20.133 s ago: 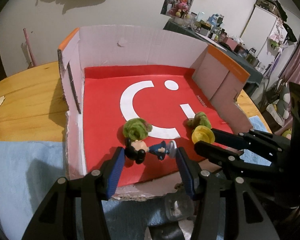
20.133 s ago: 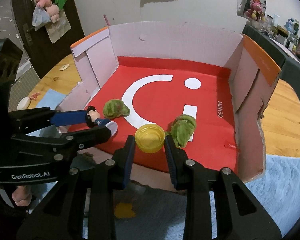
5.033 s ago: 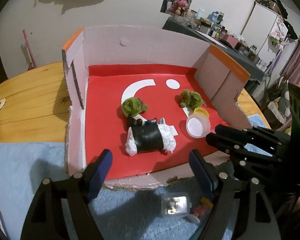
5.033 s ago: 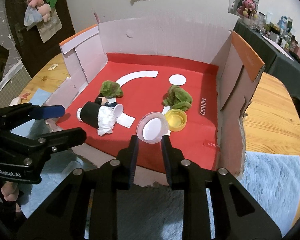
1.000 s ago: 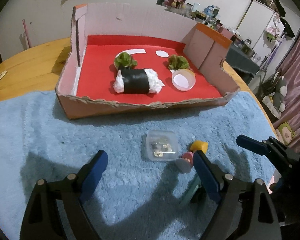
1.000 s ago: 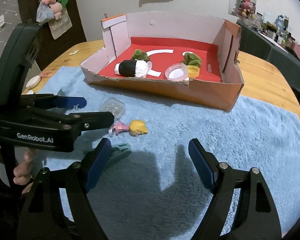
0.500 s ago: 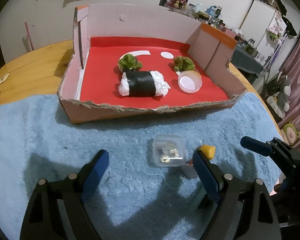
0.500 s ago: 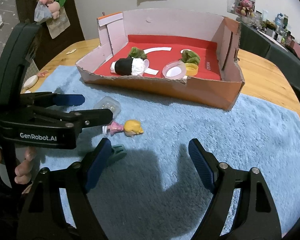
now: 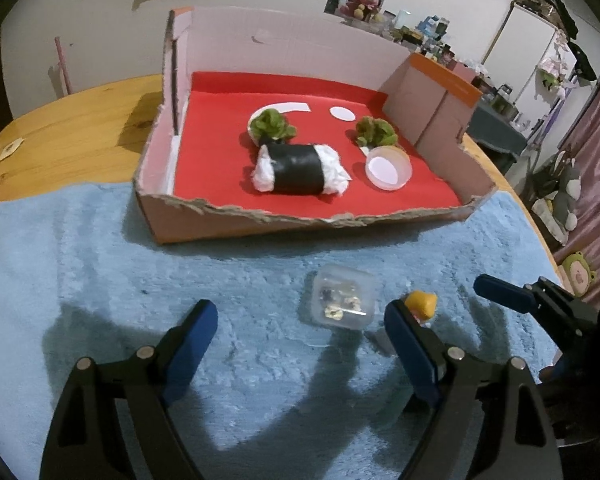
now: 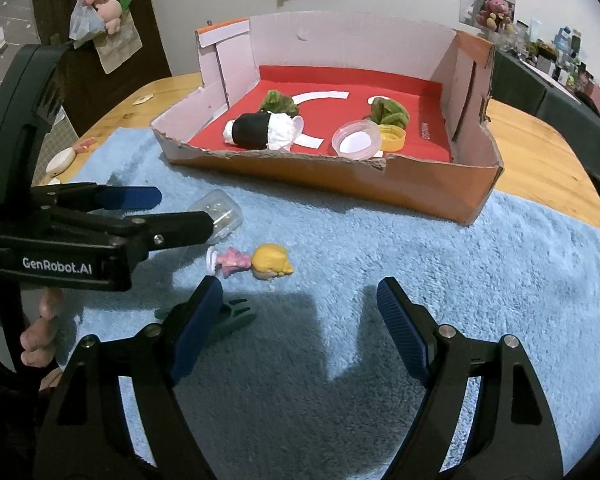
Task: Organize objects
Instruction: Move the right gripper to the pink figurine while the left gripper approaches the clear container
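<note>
Left wrist view: both grippers, left gripper (image 9: 300, 336) and right gripper (image 10: 300, 312), gape empty; the left should straddle the small clear plastic box (image 9: 343, 300) squarely before closing.

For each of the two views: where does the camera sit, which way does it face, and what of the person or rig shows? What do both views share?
Left wrist: sits behind the left tongs, looking down over the blue towel to the box; its own open fingers and the right tongs show.
Right wrist: sits behind the right tongs, same heading from further right; its open fingers, the left tongs and a hand show.
Shared: box, sushi toy, clear case, blonde figurine.
</note>
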The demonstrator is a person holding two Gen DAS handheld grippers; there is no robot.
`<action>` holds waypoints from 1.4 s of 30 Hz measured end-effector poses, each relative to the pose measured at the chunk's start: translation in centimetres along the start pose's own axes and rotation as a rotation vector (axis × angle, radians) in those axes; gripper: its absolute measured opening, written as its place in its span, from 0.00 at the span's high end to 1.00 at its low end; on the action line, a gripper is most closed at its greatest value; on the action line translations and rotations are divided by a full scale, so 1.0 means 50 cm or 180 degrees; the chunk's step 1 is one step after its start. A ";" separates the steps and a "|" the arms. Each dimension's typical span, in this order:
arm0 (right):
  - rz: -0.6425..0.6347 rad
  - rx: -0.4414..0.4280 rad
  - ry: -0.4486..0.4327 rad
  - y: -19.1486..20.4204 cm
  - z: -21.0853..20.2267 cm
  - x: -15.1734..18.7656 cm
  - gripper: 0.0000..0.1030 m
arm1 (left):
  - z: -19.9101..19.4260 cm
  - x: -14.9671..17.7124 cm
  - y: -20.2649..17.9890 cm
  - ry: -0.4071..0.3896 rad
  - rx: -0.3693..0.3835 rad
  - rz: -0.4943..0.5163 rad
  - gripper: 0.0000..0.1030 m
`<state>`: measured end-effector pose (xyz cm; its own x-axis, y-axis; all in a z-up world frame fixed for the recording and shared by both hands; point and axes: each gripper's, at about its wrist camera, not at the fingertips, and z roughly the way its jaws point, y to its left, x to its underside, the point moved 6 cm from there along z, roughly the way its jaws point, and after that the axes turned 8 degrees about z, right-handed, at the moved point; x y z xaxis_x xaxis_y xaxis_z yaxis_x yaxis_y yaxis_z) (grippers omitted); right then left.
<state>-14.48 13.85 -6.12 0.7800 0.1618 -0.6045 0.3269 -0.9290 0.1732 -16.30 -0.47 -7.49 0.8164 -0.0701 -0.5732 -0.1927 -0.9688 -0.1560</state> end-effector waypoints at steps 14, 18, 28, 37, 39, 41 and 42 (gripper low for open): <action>0.0002 -0.0005 0.0006 0.002 0.003 -0.002 0.23 | -0.003 0.002 0.029 -0.0027 -0.0175 -0.0011 0.16; -0.0006 -0.0018 0.0002 0.006 0.005 -0.006 0.23 | -0.009 0.004 0.046 -0.0039 -0.0197 -0.0062 0.16; -0.0062 -0.0084 0.0034 0.027 0.022 -0.009 0.23 | -0.014 0.007 0.047 -0.0072 -0.0118 -0.0032 0.16; -0.0110 -0.0106 0.0062 0.042 0.046 -0.012 0.23 | -0.014 0.007 0.041 -0.0061 -0.0040 0.0029 0.17; -0.0103 -0.0083 0.0052 0.036 0.048 -0.014 0.23 | -0.013 0.006 0.036 -0.0064 -0.0024 0.0059 0.17; -0.0060 -0.0066 0.0041 0.027 0.046 -0.018 0.24 | -0.012 0.005 0.032 -0.0067 -0.0009 0.0088 0.19; -0.0043 -0.0057 0.0035 0.023 0.045 -0.020 0.24 | -0.012 0.004 0.030 -0.0069 -0.0001 0.0106 0.20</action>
<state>-16.11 11.87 -7.06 0.7812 0.1780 -0.5983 0.3470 -0.9206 0.1791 -16.10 -2.07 -7.35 0.7976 -0.0971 -0.5953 -0.2194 -0.9661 -0.1363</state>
